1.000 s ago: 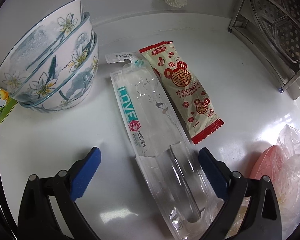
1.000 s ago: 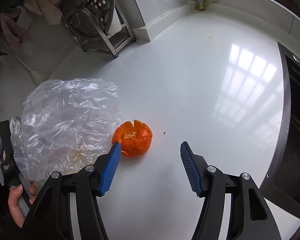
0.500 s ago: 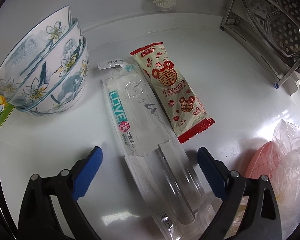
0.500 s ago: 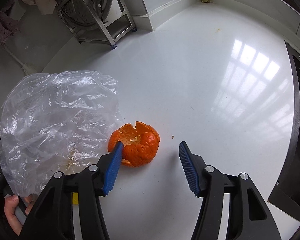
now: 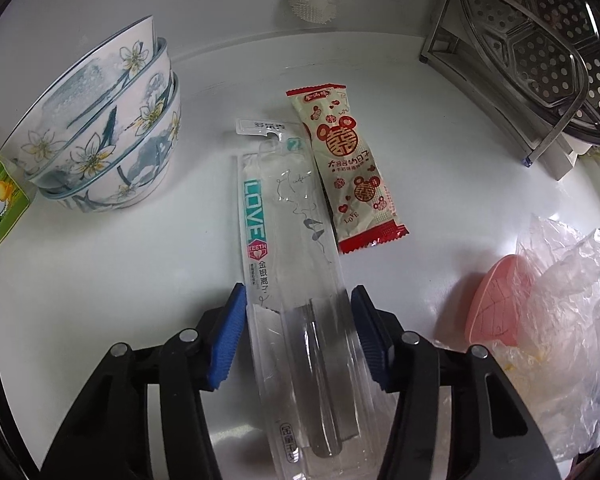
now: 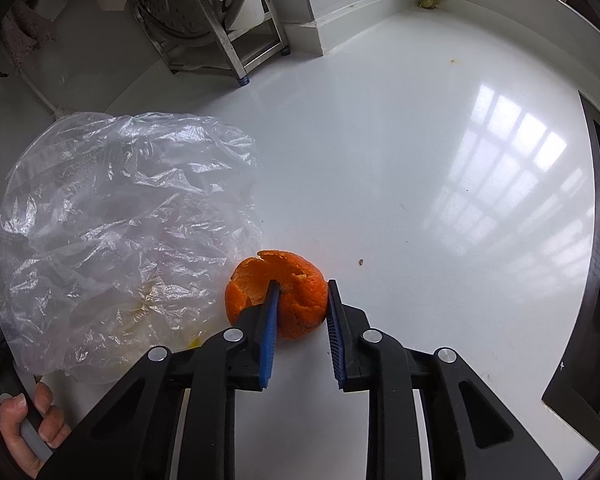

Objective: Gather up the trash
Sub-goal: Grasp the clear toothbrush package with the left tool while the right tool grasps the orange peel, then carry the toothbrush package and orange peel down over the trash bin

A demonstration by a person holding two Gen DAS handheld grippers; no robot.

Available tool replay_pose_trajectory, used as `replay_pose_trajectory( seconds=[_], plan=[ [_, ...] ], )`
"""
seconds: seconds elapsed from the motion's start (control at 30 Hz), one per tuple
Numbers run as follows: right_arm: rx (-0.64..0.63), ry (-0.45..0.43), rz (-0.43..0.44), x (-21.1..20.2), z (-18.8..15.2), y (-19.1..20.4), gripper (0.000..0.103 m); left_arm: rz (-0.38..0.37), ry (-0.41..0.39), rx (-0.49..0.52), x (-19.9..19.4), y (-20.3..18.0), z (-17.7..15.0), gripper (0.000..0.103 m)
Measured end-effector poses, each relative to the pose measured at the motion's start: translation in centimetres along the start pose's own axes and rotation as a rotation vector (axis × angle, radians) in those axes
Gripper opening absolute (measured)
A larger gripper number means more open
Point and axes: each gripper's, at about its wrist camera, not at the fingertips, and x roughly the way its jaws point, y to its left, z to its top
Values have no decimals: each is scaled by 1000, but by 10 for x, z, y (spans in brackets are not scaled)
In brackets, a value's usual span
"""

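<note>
The left gripper (image 5: 298,330) pointed steeply down from the bottom of the left wrist view, its jaws closing with the long clear plastic toothbrush package (image 5: 296,280) between the blue pads (image 5: 228,340); the pads sat just at the package's edges, and whether they pressed on it could not be told. The package lay flat on the white countertop (image 5: 100,260), running from the lower centre up toward the middle, with a cream and red snack wrapper (image 5: 346,168) touching its right edge. At upper left stood three stacked floral ceramic bowls (image 5: 104,136), nested and tilted; what they held was hidden. At lower right lay a crumpled clear plastic bag (image 5: 572,320) with a pink leaf-shaped piece (image 5: 496,304) against it. In the right wrist view the right gripper (image 6: 300,322) also angled steeply down, its jaws closing around the orange peel (image 6: 296,276), the left pad pushed into the peel's opening and the right pad at its outer side. The same clear plastic bag (image 6: 120,232) sat just left of the peel, yellowish scraps faintly visible inside it. A hand (image 6: 28,432) gripped a handle at lower left.
</note>
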Motion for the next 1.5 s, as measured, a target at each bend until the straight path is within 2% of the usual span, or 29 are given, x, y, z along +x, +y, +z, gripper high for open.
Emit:
replay_pose_trajectory(
  seconds=[0.5,0.8,0.93,1.27,1.5],
  plan=[
    [12,-16,41,-36,-28,-5,20,1,-11,90,-54,36,-48,52],
    [17,-48,55,-73,-59,-9,20,-61,-49,126,-97,34,-73,52],
    [26,-72,50,-96,-81,-16,20,-94,-83,154,-121,27,-88,52],
    [88,-105,52,-150,-153,-48,20,-173,-107,239,-166,-1,-133,51],
    [82,-96,65,-169,-203,-73,20,-198,-135,288,-206,-26,-188,51]
  ],
)
